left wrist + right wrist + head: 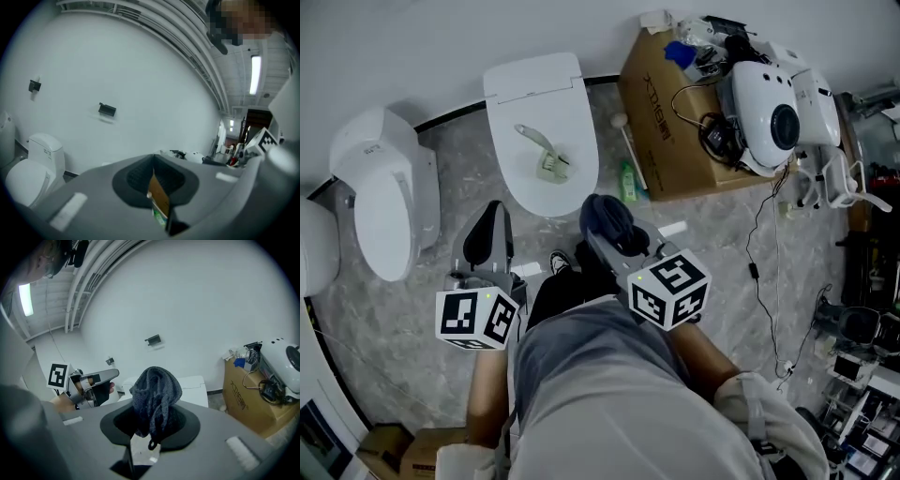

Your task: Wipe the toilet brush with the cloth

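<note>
Right claw (149, 426) clamps the cloth (157, 390), bunched for wiping
Left claw (157, 190) closed, empty; toilet brush (544, 154) lies on toilet lid (539, 94)

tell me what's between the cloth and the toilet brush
Only bare white toilet lid, as the head view shows: the brush lies on it and the cloth shows just past its front edge.

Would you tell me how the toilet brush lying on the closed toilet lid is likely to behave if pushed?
The toilet brush looks like rigid plastic, so it should probably keep its shape. Lying flat on the smooth, glossy toilet lid, it may well slide or pivot rather than roll. Its slim handle suggests it is light.
</note>
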Tool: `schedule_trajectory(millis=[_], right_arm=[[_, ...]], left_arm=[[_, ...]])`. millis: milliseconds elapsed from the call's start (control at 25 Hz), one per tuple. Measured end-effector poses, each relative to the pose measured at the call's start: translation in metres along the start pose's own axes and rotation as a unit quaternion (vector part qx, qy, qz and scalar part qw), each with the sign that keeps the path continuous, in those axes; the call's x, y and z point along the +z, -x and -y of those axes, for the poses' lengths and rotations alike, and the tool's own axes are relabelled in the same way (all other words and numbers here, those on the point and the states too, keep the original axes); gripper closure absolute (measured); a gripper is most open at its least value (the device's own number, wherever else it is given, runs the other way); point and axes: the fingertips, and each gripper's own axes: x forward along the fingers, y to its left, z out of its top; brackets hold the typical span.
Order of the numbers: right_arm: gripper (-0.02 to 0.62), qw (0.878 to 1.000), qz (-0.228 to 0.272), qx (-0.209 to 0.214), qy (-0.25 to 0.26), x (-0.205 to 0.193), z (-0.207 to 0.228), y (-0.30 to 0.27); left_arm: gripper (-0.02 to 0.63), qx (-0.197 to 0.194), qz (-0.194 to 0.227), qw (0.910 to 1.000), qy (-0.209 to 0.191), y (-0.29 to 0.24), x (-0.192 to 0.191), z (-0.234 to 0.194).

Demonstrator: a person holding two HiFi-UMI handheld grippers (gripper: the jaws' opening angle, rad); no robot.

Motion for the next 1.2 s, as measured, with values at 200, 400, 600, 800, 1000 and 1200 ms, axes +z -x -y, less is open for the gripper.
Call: schedule_trajectory(millis=[200, 400, 600, 800, 1000, 1200], right_arm=[[0.508, 1.0, 0.007, 0.021, -0.008, 0.018, 0.016, -0.027], [0.508, 0.999, 0.004, 0.04, -0.019, 0.036, 0.039, -0.052], [0.508, 0.998, -0.005, 0.059, -0.031, 0.053, 0.068, -0.076], [0.506, 0.996, -0.02, 0.075, -0.037, 0.068, 0.099, -0.104], [0.506, 0.994, -0.037, 0.094, -0.049, 0.08, 0.135, -0.13], [0.506, 0.988, -0.058, 0.14, -0.033, 0.086, 0.157, -0.158]], left_arm=[[0.606, 0.005, -0.01, 0.9999, 0.003, -0.035, -0.002, -0.009], [0.606, 0.02, -0.023, 0.9995, 0.007, -0.068, -0.003, -0.016], [0.606, 0.04, -0.04, 0.9983, 0.016, -0.111, -0.008, -0.026], [0.606, 0.075, -0.058, 0.9951, 0.03, -0.155, -0.018, -0.05], [0.606, 0.123, -0.077, 0.989, 0.027, -0.195, -0.036, -0.072], [0.606, 0.154, -0.101, 0.982, 0.043, -0.226, -0.064, -0.079]])
